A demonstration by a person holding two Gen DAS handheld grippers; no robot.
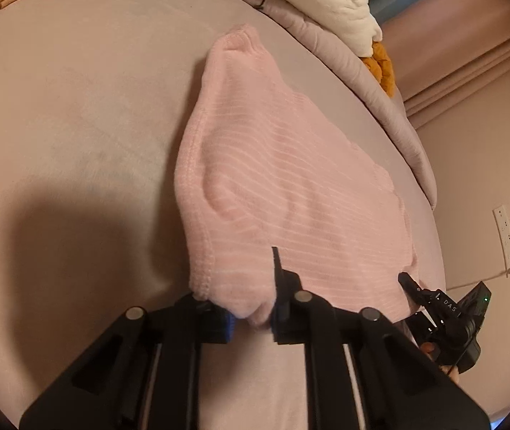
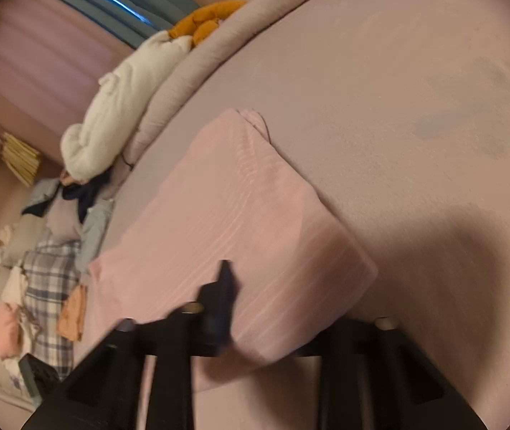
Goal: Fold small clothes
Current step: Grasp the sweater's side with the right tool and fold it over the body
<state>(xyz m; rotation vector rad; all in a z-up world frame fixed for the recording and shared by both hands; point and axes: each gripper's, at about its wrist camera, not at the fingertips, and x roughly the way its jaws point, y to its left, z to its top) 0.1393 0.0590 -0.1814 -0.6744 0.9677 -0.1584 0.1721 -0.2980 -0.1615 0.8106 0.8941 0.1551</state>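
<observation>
Pink ribbed garment [image 1: 276,179] lies mid-bed, near the bed [image 1: 75,107] edge that carries the rolled blanket; both near corners are pinched. Left hand-held gripper [image 1: 251,315] has its jaws closed on one near corner, fabric bunched between them. Right hand-held gripper [image 2: 269,329] looks clamped on the other corner, but that view is blurred and one finger is hidden under cloth. Judging by this: first fold just starting, nothing folded over yet. Left view shows the right hand-held gripper from outside; only the right view shows the heap of other clothes [image 2: 47,279] past the bed's far edge, probably still to do.
</observation>
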